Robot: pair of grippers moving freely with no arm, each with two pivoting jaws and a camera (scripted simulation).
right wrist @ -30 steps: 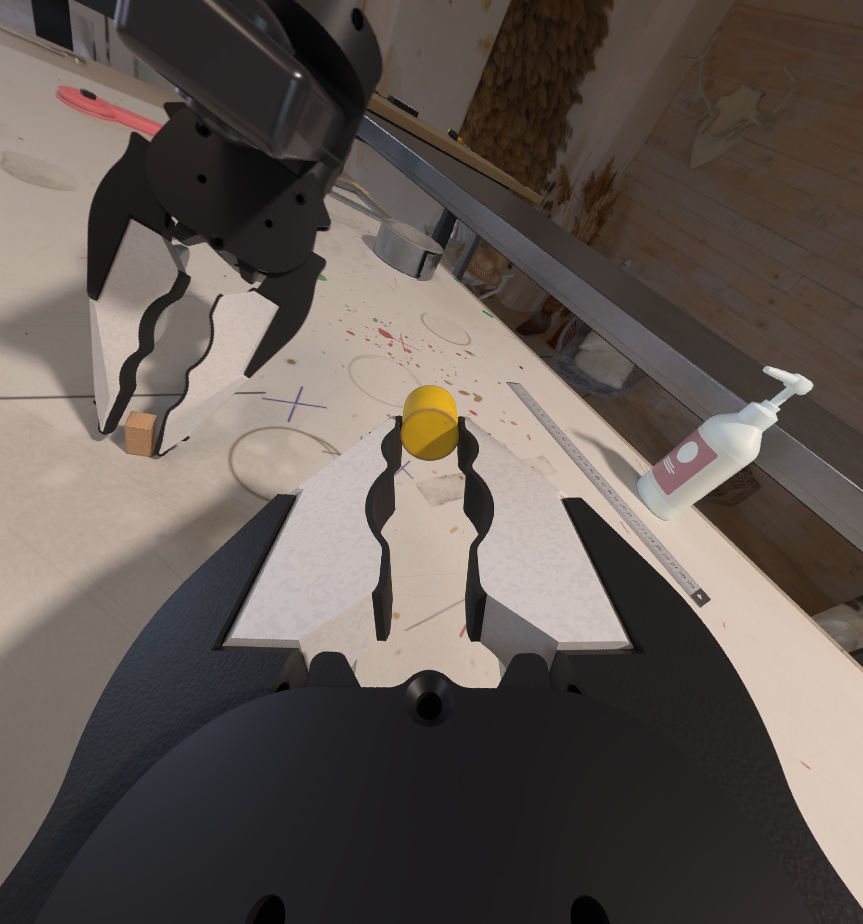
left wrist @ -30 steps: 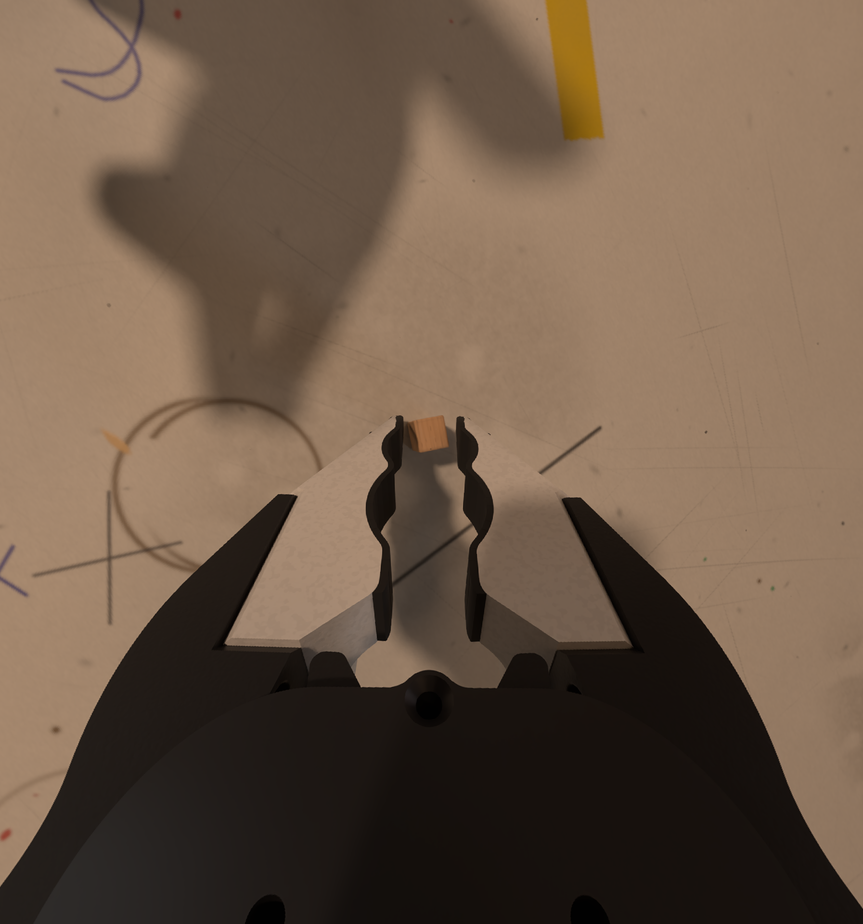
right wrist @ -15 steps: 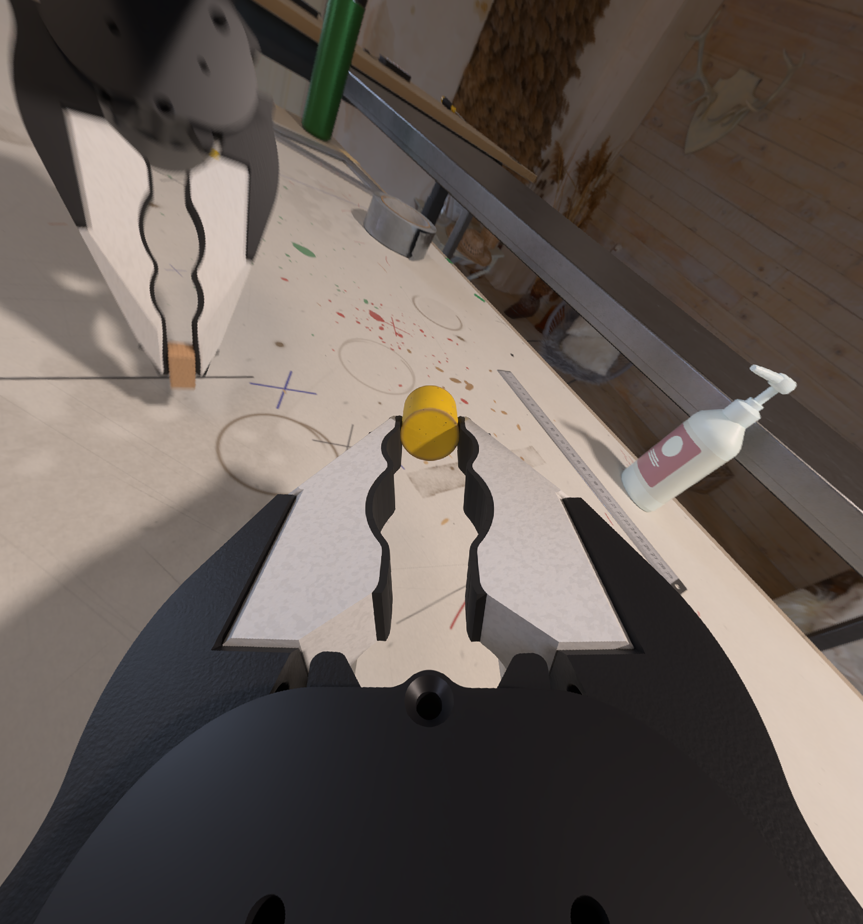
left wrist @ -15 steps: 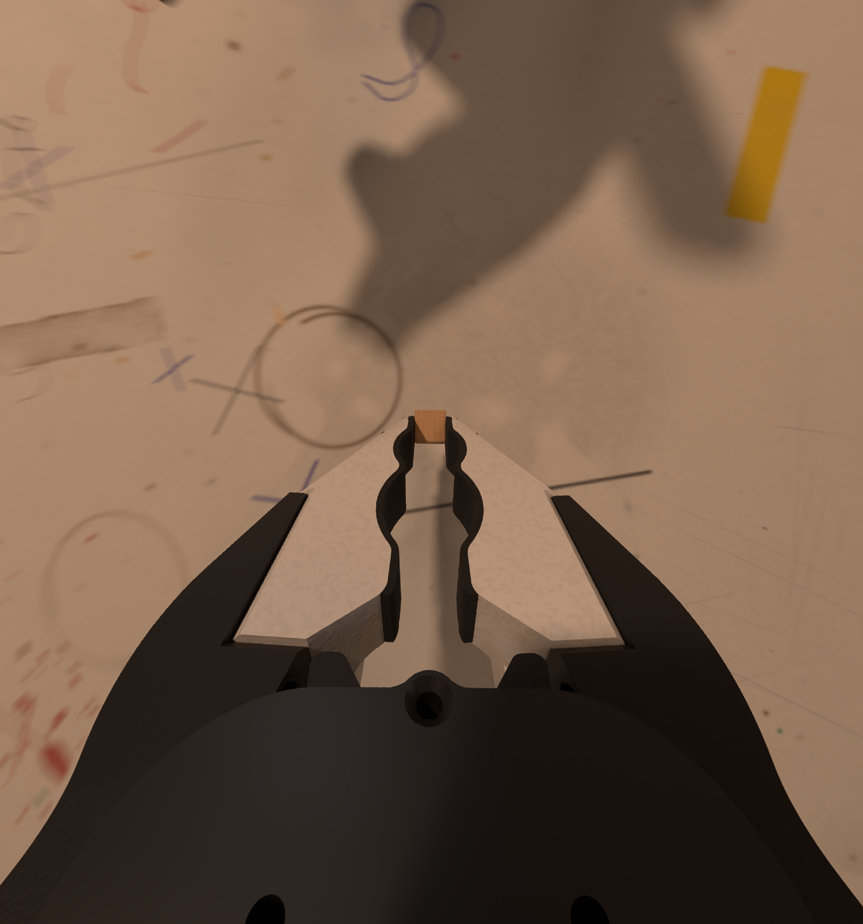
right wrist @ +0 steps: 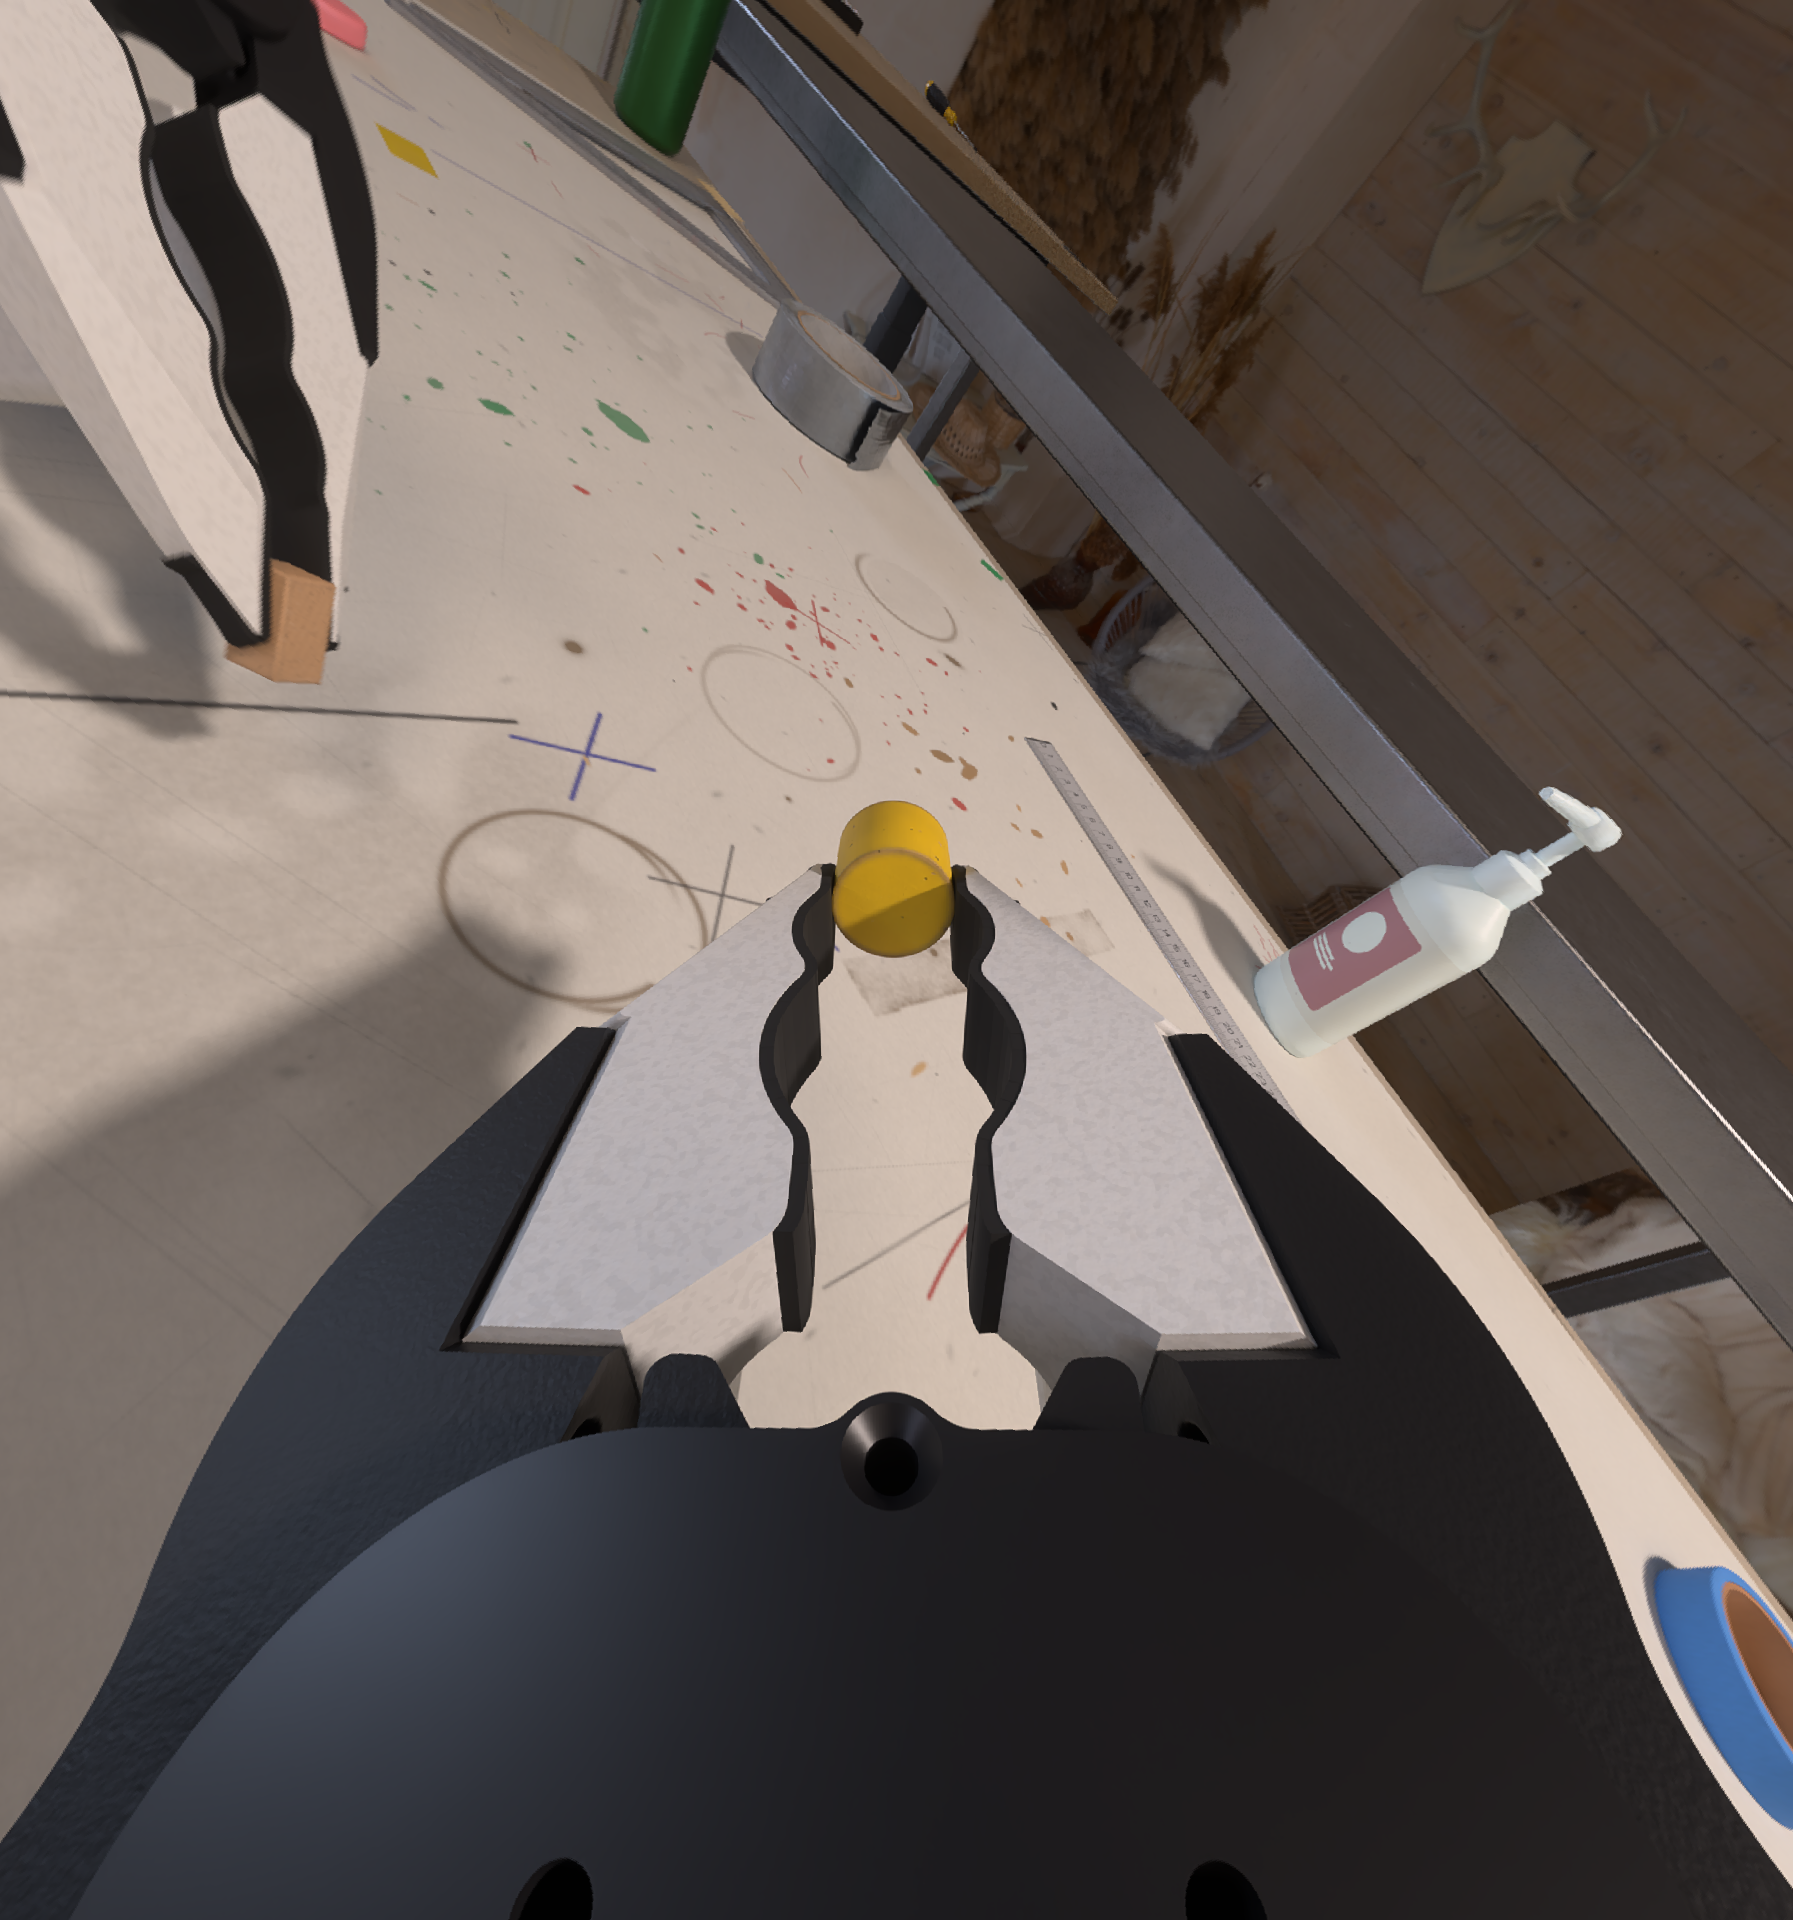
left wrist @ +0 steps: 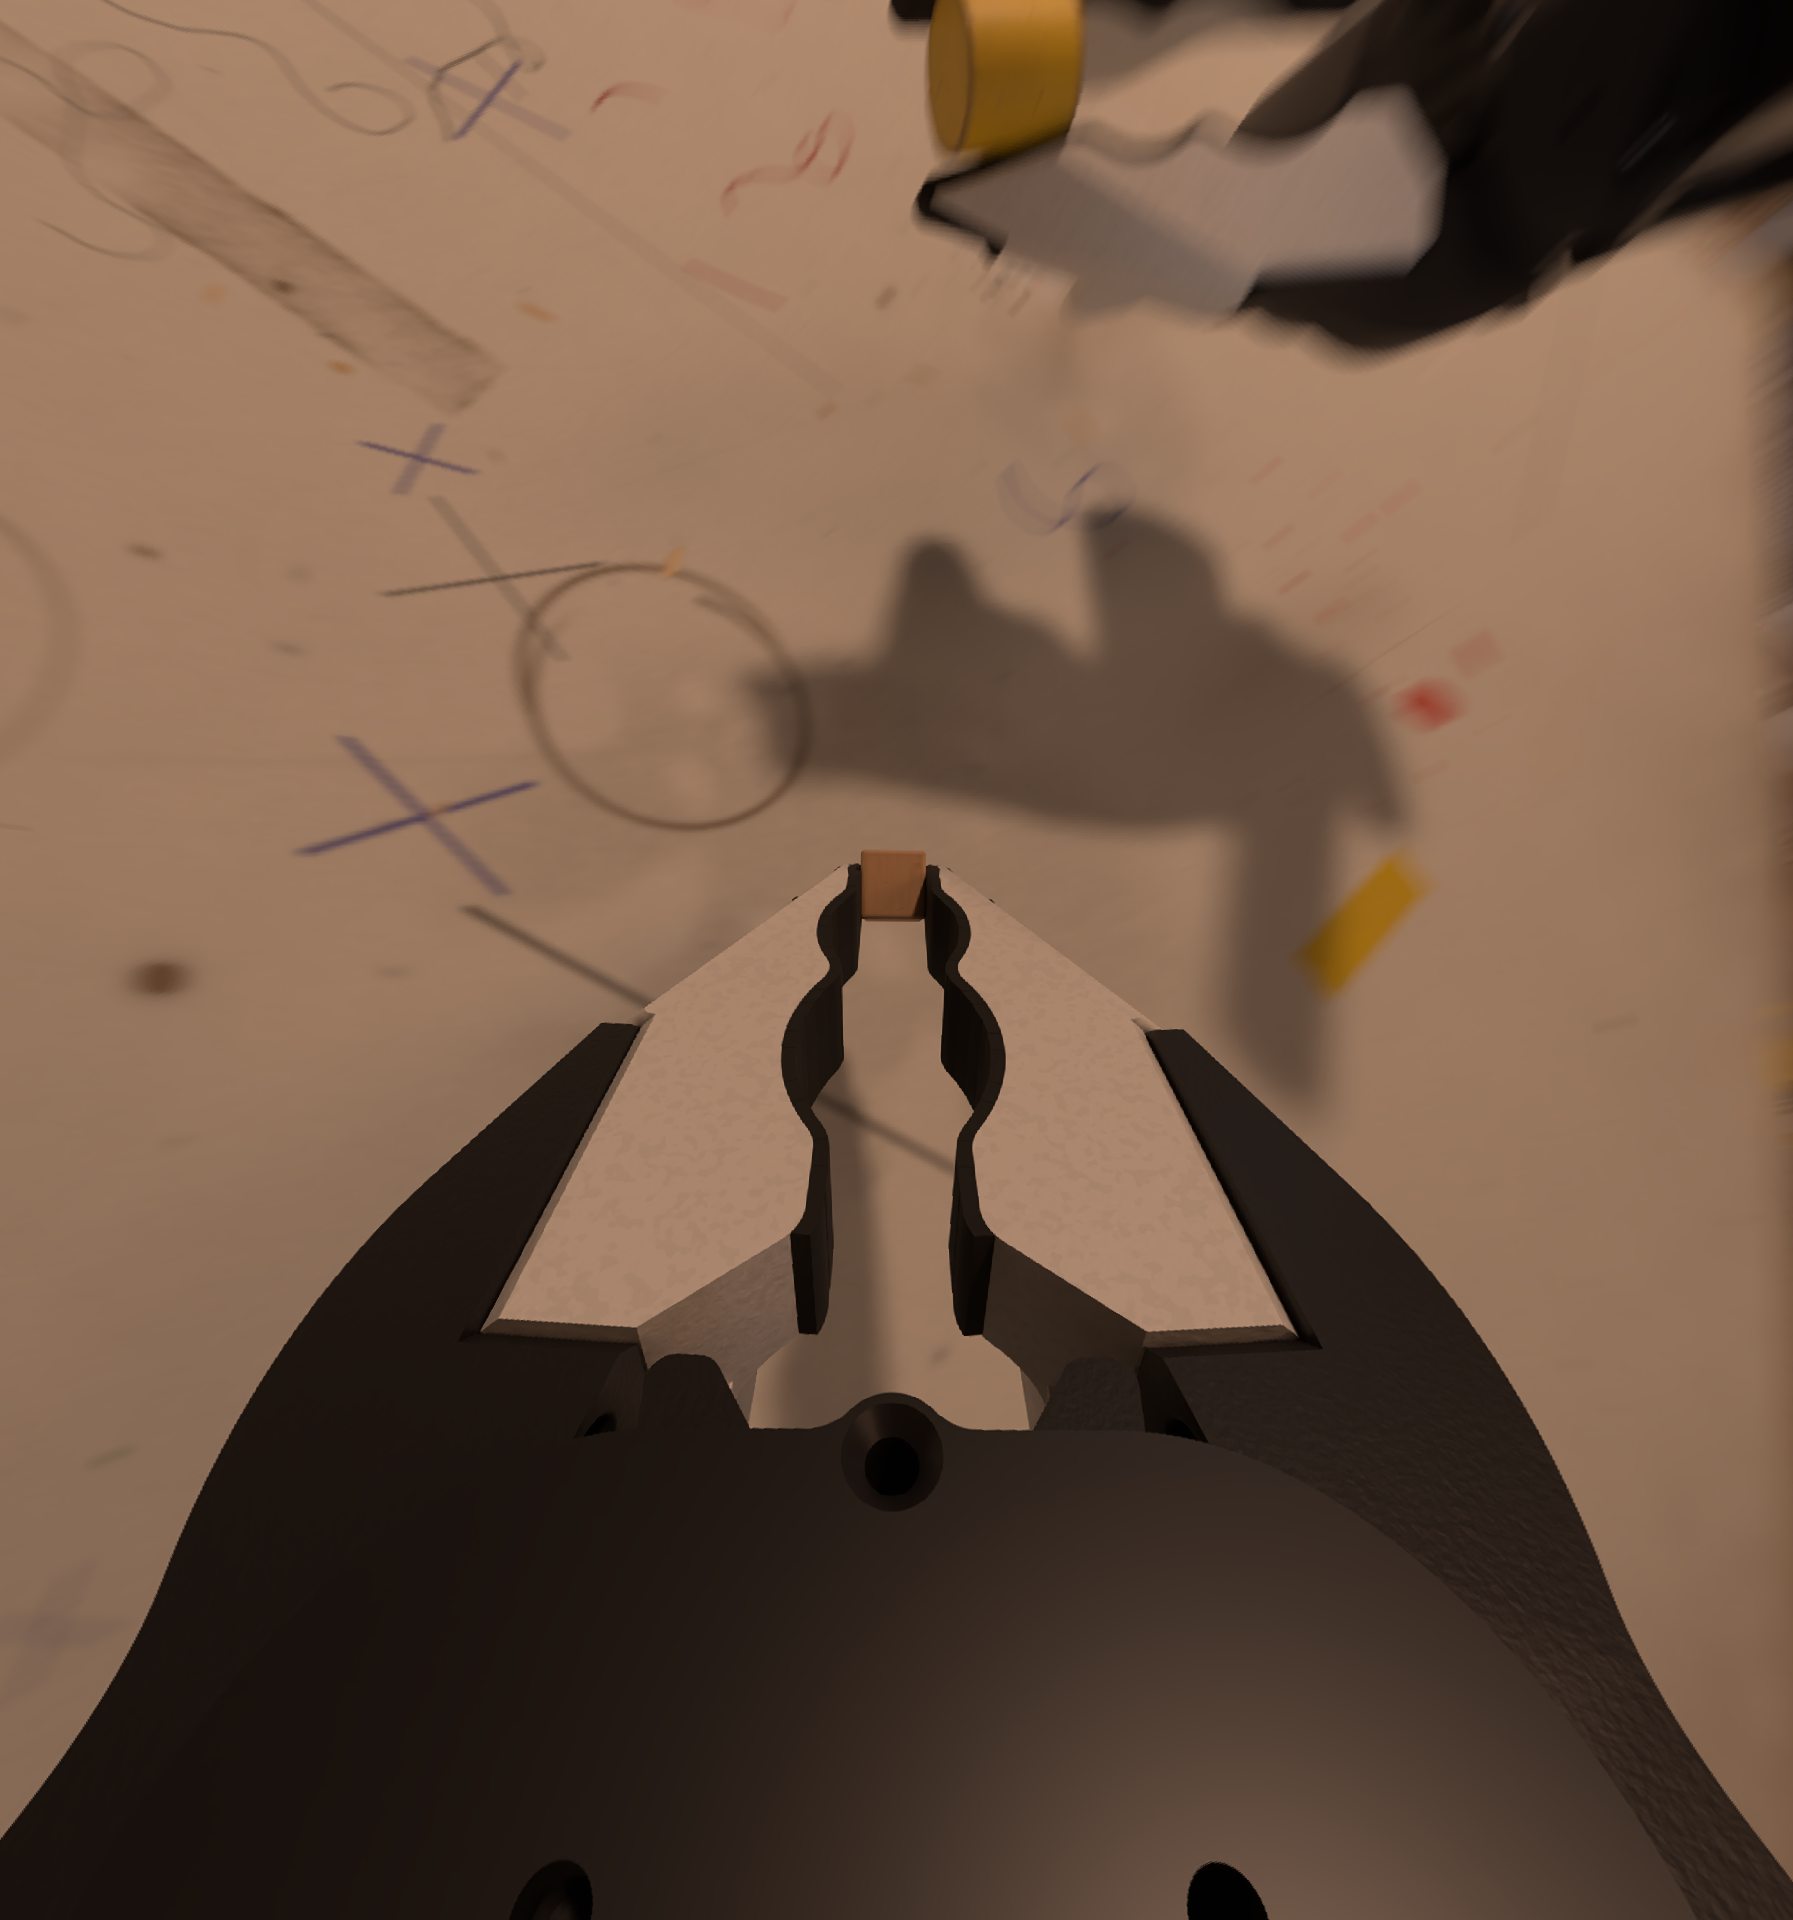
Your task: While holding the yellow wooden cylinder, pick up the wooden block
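Note:
My left gripper (left wrist: pixel 892 888) is shut on a small tan wooden block (left wrist: pixel 891 884) at its fingertips and holds it above the table. The same gripper shows at the upper left of the right wrist view (right wrist: pixel 284 613) with the block (right wrist: pixel 294 634) clear of the surface. My right gripper (right wrist: pixel 892 894) is shut on the yellow wooden cylinder (right wrist: pixel 890 891), held above the table. In the left wrist view the right gripper (left wrist: pixel 1017 125) with the cylinder (left wrist: pixel 1006 73) appears blurred at the top.
The worktable (right wrist: pixel 196 1039) bears pen marks, circles and paint spots. A white pump bottle (right wrist: pixel 1391 956) lies by a steel ruler (right wrist: pixel 1141 894) near the right edge. A silver tape roll (right wrist: pixel 835 390), a green bottle (right wrist: pixel 668 62), blue tape (right wrist: pixel 1765 1704) and a yellow tape strip (left wrist: pixel 1365 920) are around.
The left gripper has closed on the block and lifted it off the table, turning as it rose. The right gripper keeps the cylinder and has shifted its view.

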